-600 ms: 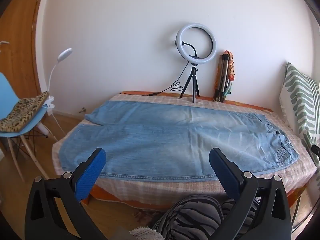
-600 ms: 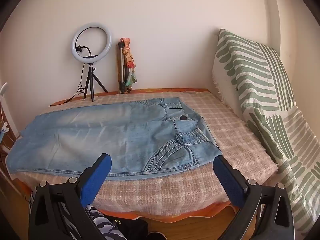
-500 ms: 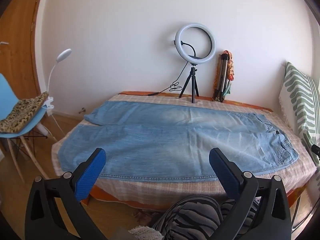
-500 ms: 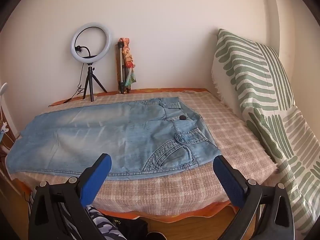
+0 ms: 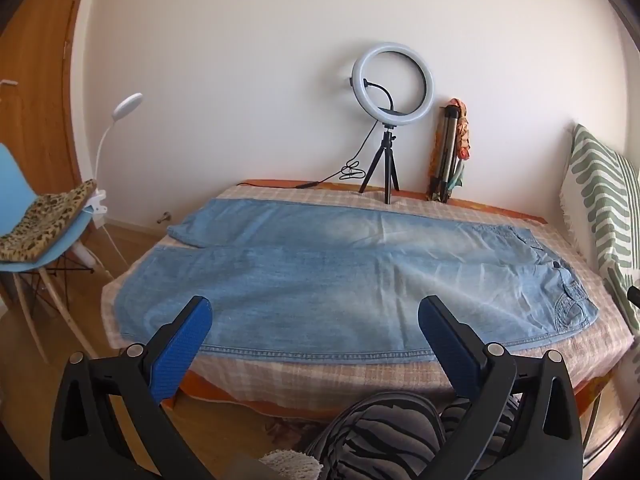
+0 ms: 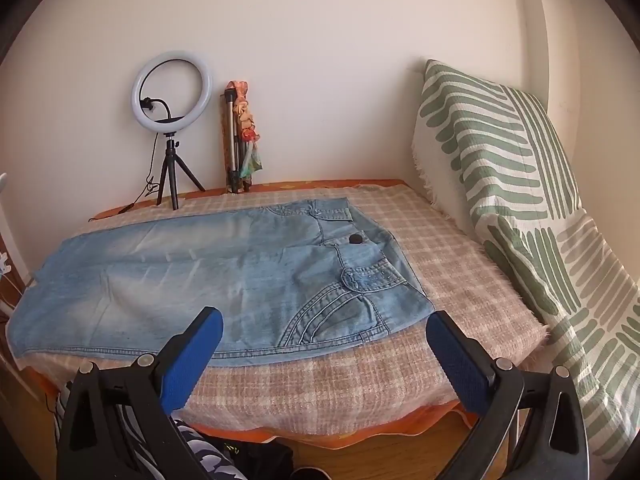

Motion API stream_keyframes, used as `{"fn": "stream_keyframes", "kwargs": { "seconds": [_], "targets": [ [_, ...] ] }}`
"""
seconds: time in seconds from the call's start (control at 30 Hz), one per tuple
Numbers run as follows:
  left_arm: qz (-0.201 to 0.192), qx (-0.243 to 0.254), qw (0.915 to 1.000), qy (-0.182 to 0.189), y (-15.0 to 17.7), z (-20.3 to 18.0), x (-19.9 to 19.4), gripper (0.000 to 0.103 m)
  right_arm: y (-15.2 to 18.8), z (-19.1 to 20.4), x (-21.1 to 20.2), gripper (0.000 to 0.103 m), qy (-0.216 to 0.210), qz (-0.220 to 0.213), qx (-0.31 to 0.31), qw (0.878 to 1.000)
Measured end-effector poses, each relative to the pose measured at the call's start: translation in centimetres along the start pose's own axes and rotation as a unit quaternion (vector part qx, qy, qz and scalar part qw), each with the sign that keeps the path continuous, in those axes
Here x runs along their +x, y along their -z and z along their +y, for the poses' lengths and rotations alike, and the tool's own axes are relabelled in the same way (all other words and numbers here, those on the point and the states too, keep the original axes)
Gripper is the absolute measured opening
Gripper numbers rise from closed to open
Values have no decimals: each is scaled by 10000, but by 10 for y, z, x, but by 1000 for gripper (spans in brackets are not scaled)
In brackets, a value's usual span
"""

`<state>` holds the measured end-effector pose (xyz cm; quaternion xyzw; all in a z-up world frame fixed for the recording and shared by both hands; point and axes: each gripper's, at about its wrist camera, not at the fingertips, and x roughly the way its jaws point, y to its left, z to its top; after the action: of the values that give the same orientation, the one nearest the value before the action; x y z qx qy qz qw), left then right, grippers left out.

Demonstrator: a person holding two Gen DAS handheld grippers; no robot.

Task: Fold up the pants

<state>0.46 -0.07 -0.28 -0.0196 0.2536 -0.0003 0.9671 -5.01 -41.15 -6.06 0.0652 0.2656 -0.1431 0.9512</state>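
**Both tools released, jeans flat on bed**

Left tool (image 5: pixel 314 316): jaws spread wide, nothing between them, held above the near edge of the bed, clear of the cloth. Right tool (image 6: pixel 324 326): likewise spread and empty, near the waist corner.

Jeans (image 5: pixel 340 276): light blue, laid flat lengthwise on the checked blanket (image 6: pixel 460 264), waist toward the striped pillow (image 6: pixel 500 168), hems at the opposite end. Ring light (image 5: pixel 392 84) on a tripod stands behind them at the wall. Blue chair (image 5: pixel 44 240) stands beside the bed.
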Motion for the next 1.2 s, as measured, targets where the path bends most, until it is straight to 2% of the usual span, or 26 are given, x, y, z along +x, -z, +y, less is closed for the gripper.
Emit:
{"fn": "stream_keyframes", "kwargs": {
  "seconds": [1.2],
  "targets": [
    [43,-111,9999,24,1,1,3,103,-5,2,-8,103,120,-203,-31,9997]
  ]
}}
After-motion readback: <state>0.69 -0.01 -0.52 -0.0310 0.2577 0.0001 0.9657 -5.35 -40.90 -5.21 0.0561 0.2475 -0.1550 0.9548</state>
